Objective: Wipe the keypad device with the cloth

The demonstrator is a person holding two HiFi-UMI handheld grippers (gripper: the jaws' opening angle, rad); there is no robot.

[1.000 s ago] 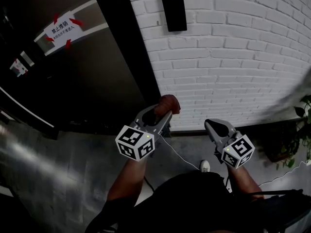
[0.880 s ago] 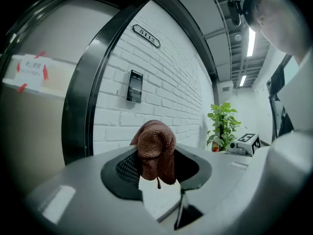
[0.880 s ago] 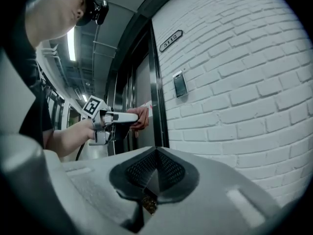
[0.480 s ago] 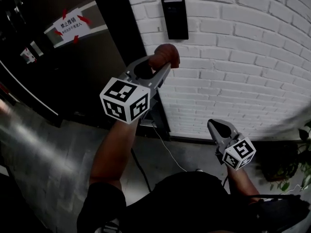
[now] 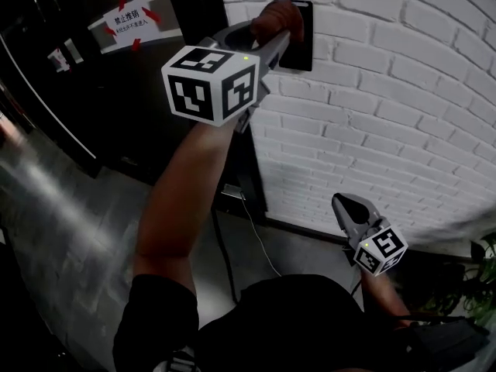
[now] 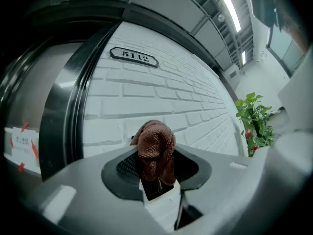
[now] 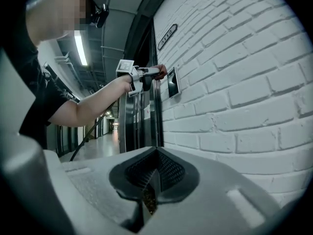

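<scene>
Left gripper (image 5: 273,37), jaws clamped on a bunched brown woven cloth (image 5: 276,15) that looks soft, light and best held by its gathered end, meets the rigid black keypad device (image 5: 304,46) on the far white brick wall (image 5: 387,115), while the right gripper (image 5: 346,204) hangs low, closed and empty.

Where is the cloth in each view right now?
Head view: cloth top centre, at the keypad.
Left gripper view: cloth dead centre, between the jaws.
Right gripper view: cloth tiny, upper middle, by the keypad.
Shared landmark: white brick wall.
</scene>
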